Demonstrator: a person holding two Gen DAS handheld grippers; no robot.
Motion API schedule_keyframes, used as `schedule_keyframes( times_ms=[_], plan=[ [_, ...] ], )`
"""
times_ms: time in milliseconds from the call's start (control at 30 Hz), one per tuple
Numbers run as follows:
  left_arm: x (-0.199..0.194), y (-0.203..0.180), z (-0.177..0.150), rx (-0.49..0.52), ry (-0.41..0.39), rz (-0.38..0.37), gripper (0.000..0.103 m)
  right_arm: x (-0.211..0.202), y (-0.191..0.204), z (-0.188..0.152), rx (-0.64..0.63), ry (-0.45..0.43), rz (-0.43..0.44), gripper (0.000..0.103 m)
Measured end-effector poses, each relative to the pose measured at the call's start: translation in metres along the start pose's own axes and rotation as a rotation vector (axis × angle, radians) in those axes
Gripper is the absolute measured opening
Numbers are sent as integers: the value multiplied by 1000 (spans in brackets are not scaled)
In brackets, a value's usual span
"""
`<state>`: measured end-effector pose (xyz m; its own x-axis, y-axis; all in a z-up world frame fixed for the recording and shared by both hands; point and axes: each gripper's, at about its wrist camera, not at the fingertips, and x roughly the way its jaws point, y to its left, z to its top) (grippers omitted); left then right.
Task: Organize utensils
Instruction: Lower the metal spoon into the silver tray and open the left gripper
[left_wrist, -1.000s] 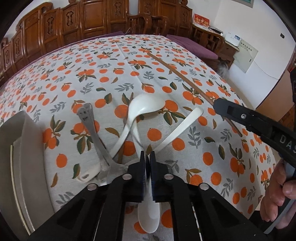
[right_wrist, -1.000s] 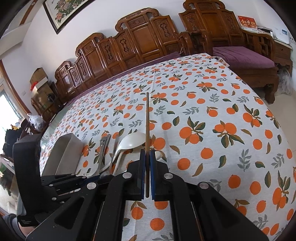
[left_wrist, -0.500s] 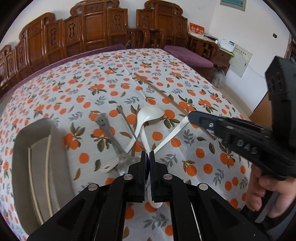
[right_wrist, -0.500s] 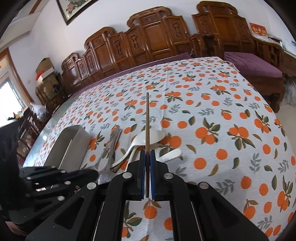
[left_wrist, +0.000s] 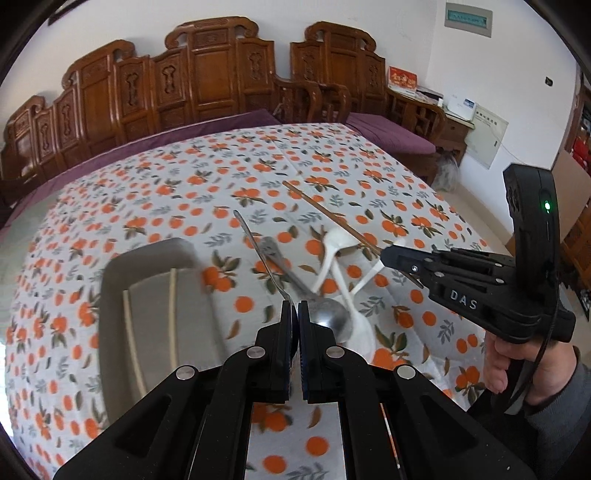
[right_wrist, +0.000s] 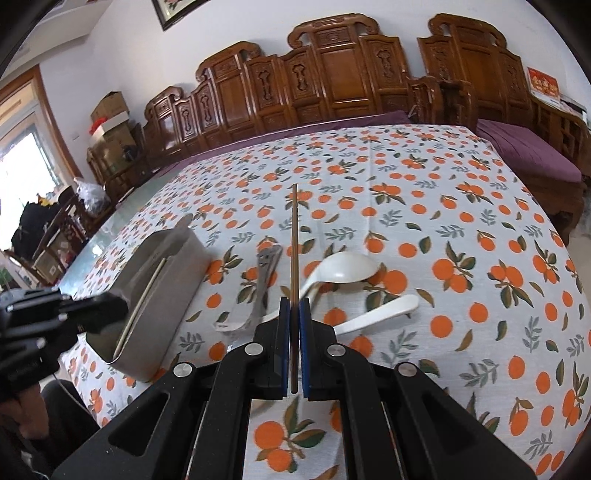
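My left gripper (left_wrist: 294, 306) is shut on the neck of a metal spoon (left_wrist: 328, 317), held above the table, with the handle pointing up and left. In the right wrist view the left gripper (right_wrist: 110, 306) hangs beside the grey tray (right_wrist: 173, 291). My right gripper (right_wrist: 294, 306) is shut on a brown chopstick (right_wrist: 294, 240) that sticks straight out ahead. The left wrist view shows this right gripper (left_wrist: 384, 254) and chopstick (left_wrist: 325, 212) above the utensil pile. Two pale chopsticks (left_wrist: 171, 314) lie in the tray (left_wrist: 107, 295).
On the orange-print tablecloth lie a metal utensil with a smiley face (right_wrist: 267, 266) and two white ceramic spoons (right_wrist: 343, 267) (right_wrist: 380, 314), crossed in a pile. A person's hand (left_wrist: 509, 365) holds the right gripper. Carved wooden chairs line the far side.
My left gripper has risen and drawn back, lifting the metal spoon off the pile. The right gripper has carried the chopstick leftward over the pile, toward the tray.
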<state>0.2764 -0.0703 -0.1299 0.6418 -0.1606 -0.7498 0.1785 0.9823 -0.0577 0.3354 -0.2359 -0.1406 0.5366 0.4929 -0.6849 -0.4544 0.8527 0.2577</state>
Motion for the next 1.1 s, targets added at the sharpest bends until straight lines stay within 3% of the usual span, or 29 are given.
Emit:
schedule_keyframes(
  times_ms=[433,1100],
  plan=[
    [-6,51,-13,-57,17,81,2,6,43,-7,-101,27,42,6],
    [43,102,-45,-130,166,166,3,9,47,-6,-113,37,57,6]
  ],
)
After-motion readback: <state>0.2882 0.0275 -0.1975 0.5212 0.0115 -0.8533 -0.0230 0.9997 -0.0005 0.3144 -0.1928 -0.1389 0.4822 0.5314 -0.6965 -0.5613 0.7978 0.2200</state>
